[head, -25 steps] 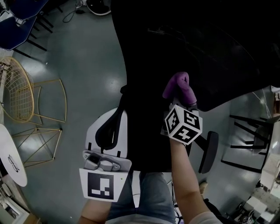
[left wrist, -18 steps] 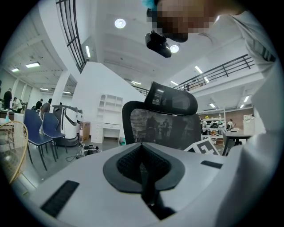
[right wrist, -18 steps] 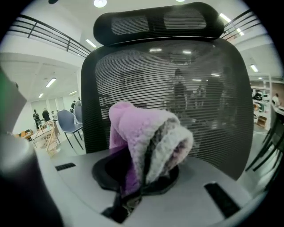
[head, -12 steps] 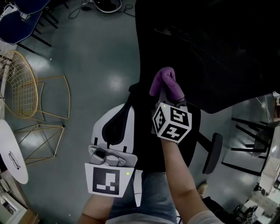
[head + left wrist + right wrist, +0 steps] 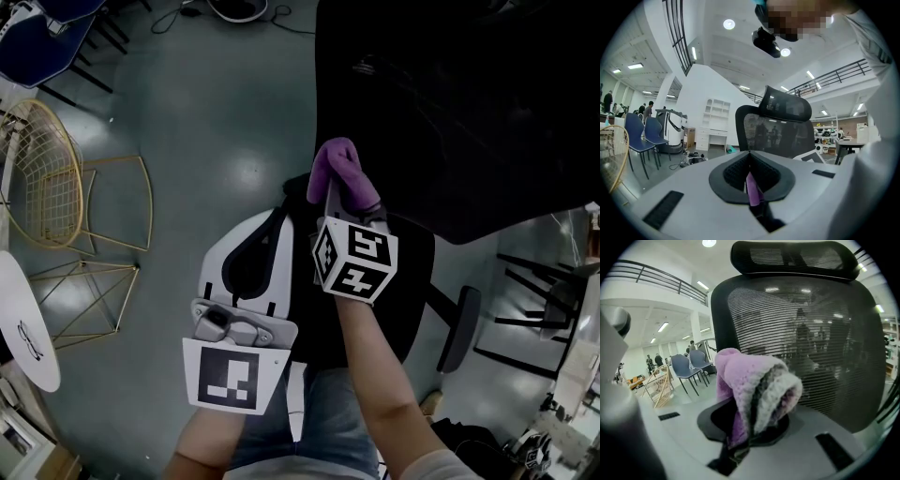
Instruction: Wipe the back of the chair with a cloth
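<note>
Right gripper [image 5: 345,202] is clamped on the folded purple cloth [image 5: 338,172], held up at the left edge of the black mesh chair back [image 5: 820,338]; contact can't be confirmed. Left gripper [image 5: 277,216] sits just left of it, jaws together, with a thin purple sliver in the pad gap. Open grey floor [image 5: 211,112] lies to the left, and the gold wire chair [image 5: 52,183] is well apart.
</note>
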Action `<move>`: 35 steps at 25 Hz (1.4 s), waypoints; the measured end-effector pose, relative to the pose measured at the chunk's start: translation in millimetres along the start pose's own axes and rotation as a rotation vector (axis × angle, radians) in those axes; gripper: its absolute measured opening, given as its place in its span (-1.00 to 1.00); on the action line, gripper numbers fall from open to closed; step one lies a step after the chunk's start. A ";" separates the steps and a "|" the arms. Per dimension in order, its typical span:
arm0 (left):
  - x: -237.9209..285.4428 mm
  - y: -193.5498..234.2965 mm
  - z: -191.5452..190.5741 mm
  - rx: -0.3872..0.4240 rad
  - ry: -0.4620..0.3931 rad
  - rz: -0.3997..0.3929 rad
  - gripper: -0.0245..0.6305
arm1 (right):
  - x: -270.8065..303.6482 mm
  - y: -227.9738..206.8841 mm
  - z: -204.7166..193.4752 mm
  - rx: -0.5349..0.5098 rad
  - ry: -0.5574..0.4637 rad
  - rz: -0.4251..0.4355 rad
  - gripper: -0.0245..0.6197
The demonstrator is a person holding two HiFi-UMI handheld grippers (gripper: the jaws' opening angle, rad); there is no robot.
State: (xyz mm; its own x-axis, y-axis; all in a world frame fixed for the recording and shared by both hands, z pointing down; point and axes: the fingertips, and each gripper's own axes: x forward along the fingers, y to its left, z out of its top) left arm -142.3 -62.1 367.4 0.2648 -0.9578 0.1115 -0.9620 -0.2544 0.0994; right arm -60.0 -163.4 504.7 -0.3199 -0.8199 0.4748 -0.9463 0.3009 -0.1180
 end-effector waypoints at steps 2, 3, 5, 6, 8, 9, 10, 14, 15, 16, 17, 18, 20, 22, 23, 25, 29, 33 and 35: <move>0.0 2.1 -1.3 0.003 0.005 0.000 -0.89 | -0.1 1.2 0.2 0.007 -0.008 0.003 -0.76; 0.7 2.5 -1.1 0.004 0.006 -0.001 -0.88 | -0.5 1.0 0.8 0.011 -0.015 0.005 -0.76; 2.9 2.0 0.1 0.008 0.006 -0.004 -0.88 | -2.3 -0.5 2.3 0.010 -0.031 0.007 -0.76; 4.3 1.0 0.2 0.013 0.005 -0.007 -0.88 | -3.4 -1.4 2.6 0.003 -0.040 0.008 -0.76; 7.3 -0.7 -0.9 0.023 0.004 -0.012 -0.88 | -4.8 -2.8 2.1 -0.011 -0.054 0.008 -0.76; 8.7 -1.0 -1.9 0.025 0.003 -0.014 -0.88 | -4.9 -2.9 1.3 -0.015 -0.058 0.008 -0.76; 10.2 -0.8 -3.1 0.026 0.001 -0.016 -0.88 | -4.4 -2.7 -0.2 -0.016 -0.058 0.008 -0.76; 17.6 -1.8 -8.5 0.028 0.003 -0.028 -0.88 | 0.0 -5.0 -18.8 -0.001 -0.025 0.008 -0.76; 18.8 -2.5 -9.4 0.027 0.003 -0.031 -0.88 | 0.8 -6.5 -25.0 0.002 -0.014 0.006 -0.76; 19.4 -2.8 -10.2 0.027 0.005 -0.033 -0.88 | 1.4 -7.6 -30.9 0.003 -0.004 0.004 -0.76; 19.5 -2.6 -11.2 0.028 0.008 -0.035 -0.88 | 2.0 -8.1 -35.9 0.004 0.004 0.002 -0.76; 19.4 -1.8 -12.6 0.028 0.011 -0.035 -0.88 | 2.9 -7.9 -39.9 0.004 0.011 0.001 -0.76; 19.0 -0.3 -15.5 0.028 0.019 -0.035 -0.88 | 4.2 -6.8 -44.3 0.007 0.017 0.000 -0.76; 18.9 -0.1 -17.9 0.029 0.024 -0.035 -0.88 | 4.4 -6.8 -44.7 0.013 0.015 0.004 -0.76; 19.1 -0.3 -18.7 0.029 0.025 -0.035 -0.88 | 4.1 -7.2 -44.4 0.016 0.014 0.008 -0.76; 20.5 -1.5 -19.1 0.029 0.027 -0.037 -0.88 | 3.2 -10.1 -43.6 0.016 0.011 0.011 -0.76; 24.1 -6.9 -20.7 0.031 0.033 -0.040 -0.88 | -0.7 -30.8 -43.5 0.025 0.007 -0.020 -0.76; 24.5 -15.5 -26.1 0.029 0.039 -0.049 -0.88 | -6.9 -59.6 -48.3 0.046 0.007 -0.068 -0.76; 25.1 -21.4 -28.8 0.032 0.043 -0.056 -0.88 | -10.3 -73.4 -51.3 0.053 0.010 -0.090 -0.76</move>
State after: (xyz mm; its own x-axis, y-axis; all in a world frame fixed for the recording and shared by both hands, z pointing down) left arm -113.2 -76.8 396.6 0.3200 -0.9356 0.1494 -0.9471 -0.3120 0.0752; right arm 15.1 -152.0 553.3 -0.2336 -0.8375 0.4940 -0.9723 0.2002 -0.1205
